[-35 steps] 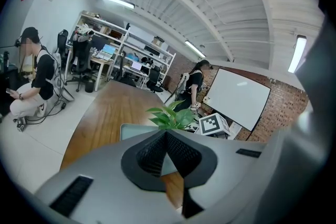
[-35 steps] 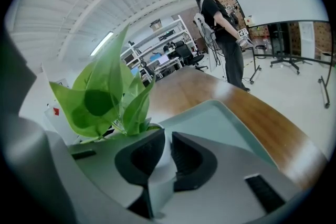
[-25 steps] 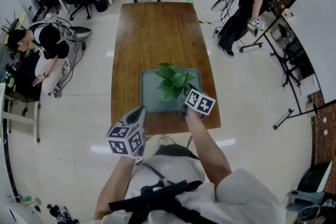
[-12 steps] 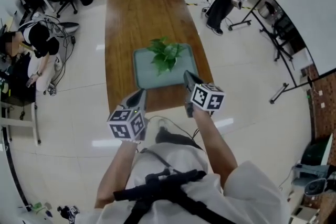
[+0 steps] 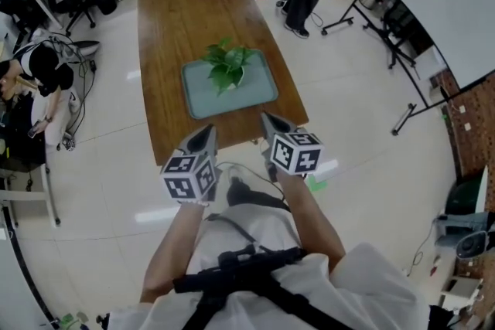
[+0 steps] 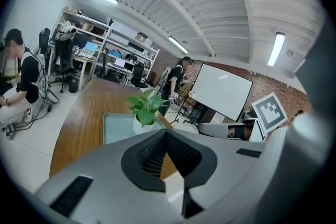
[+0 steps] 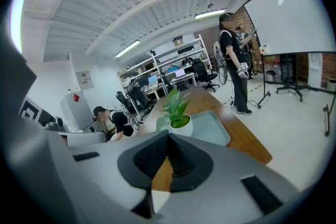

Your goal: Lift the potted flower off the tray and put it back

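1. Clenched fingers of the left gripper met on nothing. The right gripper had just been closing, and its jaws were also together with nothing between them.
2. On the tray the potted flower stood upright, on a wooden table. It was well apart from both grippers, which were off the table's near edge.
3. If another lift was due, shut jaws brought in could shove the pot and tip it. Its smooth, rounded wall might slip from a two-jaw pinch, and a grab that caught the leaves could bend them.
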`<control>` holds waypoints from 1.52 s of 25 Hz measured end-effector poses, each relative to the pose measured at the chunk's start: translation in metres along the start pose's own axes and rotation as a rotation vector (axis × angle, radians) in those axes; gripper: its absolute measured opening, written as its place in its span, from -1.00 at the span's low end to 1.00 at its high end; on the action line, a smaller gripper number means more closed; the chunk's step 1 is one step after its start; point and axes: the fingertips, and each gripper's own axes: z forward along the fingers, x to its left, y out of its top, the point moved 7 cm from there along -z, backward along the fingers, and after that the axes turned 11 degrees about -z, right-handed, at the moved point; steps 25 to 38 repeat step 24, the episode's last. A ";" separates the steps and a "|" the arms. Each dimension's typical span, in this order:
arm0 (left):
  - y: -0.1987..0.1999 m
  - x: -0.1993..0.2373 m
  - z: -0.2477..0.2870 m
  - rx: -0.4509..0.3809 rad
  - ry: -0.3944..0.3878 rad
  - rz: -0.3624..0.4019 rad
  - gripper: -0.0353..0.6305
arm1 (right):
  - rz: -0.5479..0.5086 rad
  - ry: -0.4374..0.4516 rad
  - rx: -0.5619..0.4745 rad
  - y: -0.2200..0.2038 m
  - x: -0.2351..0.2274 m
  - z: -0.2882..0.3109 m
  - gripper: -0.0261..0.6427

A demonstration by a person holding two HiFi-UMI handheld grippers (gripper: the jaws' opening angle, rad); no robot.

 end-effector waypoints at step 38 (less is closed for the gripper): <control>0.007 0.003 -0.014 0.003 -0.023 0.027 -0.89 | 0.053 -0.017 -0.029 -0.008 0.016 -0.007 -0.92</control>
